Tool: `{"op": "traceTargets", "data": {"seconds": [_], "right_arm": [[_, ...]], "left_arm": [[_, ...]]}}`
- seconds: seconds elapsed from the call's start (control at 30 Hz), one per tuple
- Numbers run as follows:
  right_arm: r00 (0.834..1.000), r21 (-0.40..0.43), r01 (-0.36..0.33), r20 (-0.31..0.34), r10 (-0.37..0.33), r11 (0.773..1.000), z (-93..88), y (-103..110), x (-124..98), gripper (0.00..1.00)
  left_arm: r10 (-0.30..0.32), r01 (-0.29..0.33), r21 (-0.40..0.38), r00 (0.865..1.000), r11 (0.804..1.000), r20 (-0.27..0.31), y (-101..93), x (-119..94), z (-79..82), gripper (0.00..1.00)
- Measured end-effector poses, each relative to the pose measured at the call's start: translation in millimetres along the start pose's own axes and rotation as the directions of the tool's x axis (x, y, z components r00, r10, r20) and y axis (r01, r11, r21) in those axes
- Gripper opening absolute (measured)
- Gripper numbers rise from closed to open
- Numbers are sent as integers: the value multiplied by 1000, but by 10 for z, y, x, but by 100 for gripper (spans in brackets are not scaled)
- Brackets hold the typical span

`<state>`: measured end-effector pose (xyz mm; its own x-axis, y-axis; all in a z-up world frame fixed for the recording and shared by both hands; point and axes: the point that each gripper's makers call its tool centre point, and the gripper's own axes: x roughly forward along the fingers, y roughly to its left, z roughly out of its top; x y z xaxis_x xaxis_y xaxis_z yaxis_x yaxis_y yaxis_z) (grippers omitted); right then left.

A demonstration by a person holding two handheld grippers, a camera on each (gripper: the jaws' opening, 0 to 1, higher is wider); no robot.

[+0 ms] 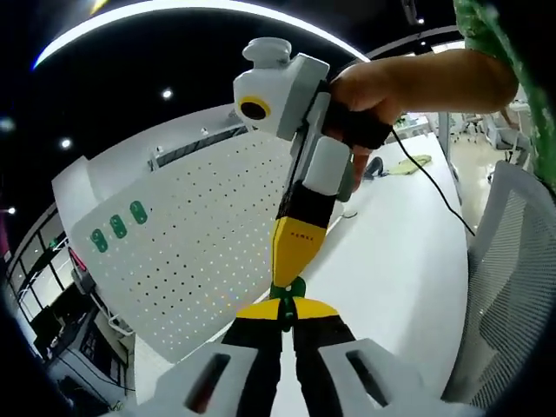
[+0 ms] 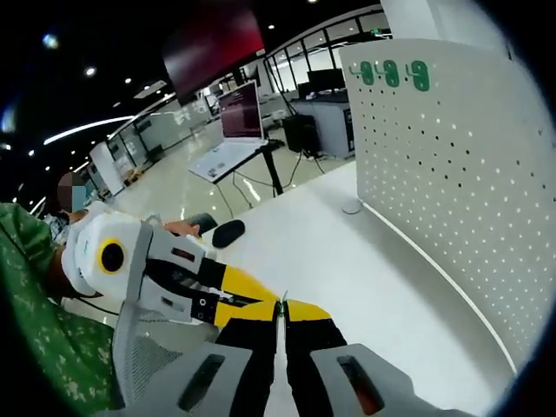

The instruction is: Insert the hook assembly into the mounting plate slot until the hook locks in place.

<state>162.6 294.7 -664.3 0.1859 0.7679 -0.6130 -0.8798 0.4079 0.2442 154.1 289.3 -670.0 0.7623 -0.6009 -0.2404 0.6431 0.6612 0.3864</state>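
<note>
Together, your two grippers meet tip to tip over the white table (image 1: 391, 261), with a small green hook piece (image 1: 287, 290) pinched between them.

Seen from the left gripper view, your left gripper (image 1: 287, 317) has its two yellow-tipped jaws clenched on the green piece, and the right gripper (image 1: 300, 234) reaches down from your hand (image 1: 408, 82) to touch the same spot. Seen from the right gripper view, the right gripper's (image 2: 280, 317) two jaws sit pressed together with almost no gap, and the left gripper (image 2: 221, 291) comes in from the left; whether the right one grips the piece, you cannot tell. One white perforated mounting plate (image 1: 191, 243) stands upright on the table, well apart from the grippers, with three green hooks (image 2: 393, 74) in a row near its top edge. One dark mouse-like object (image 2: 228, 233) lies on the table.
</note>
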Motion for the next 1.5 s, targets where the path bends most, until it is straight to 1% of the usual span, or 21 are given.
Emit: {"op": "traceTargets", "data": {"seconds": [0.13, 0.23, 0.37, 0.5, 0.83, 1.03, 1.13, 1.2, 1.33, 1.5], "right_arm": [[1000, 3, 3, 18, -3, 1000, 26, 2, -4, 1], [999, -20, 11, 36, -11, 1000, 52, 11, -11, 1], [998, -38, 24, 61, -22, 999, 91, 13, -23, 2], [995, -50, 38, 95, -33, 998, 141, 12, -50, 2], [985, -62, 79, 159, -69, 995, 209, -33, -117, 5], [972, -63, 113, 213, -97, 992, 295, -86, -186, 7], [965, -62, 125, 241, -107, 990, 347, -101, -220, 8], [958, -76, 145, 261, -121, 987, 381, -112, -247, 8], [946, -94, 181, 289, -147, 979, 422, -146, -286, 10], [935, -103, 201, 316, -160, 974, 457, -155, -341, 14]], "left_arm": [[10, -10, -50, 1000, 999, 8, 19, -4, 8, 3], [15, -13, -118, 1000, 993, 15, 28, -7, 18, 3], [26, -22, -161, 999, 987, 23, 56, -13, 31, 3], [34, -25, -236, 999, 972, 35, 82, -9, 62, 3], [41, -20, -348, 998, 937, 53, 113, 17, 141, 3], [56, -29, -394, 997, 919, 58, 142, 40, 171, 3], [72, -43, -414, 996, 909, 55, 169, 49, 175, 3], [82, -46, -440, 994, 897, 65, 191, 53, 190, 3], [97, -60, -448, 993, 892, 60, 221, 54, 193, 3], [113, -70, -482, 992, 874, 61, 271, 44, 192, 3]]}}
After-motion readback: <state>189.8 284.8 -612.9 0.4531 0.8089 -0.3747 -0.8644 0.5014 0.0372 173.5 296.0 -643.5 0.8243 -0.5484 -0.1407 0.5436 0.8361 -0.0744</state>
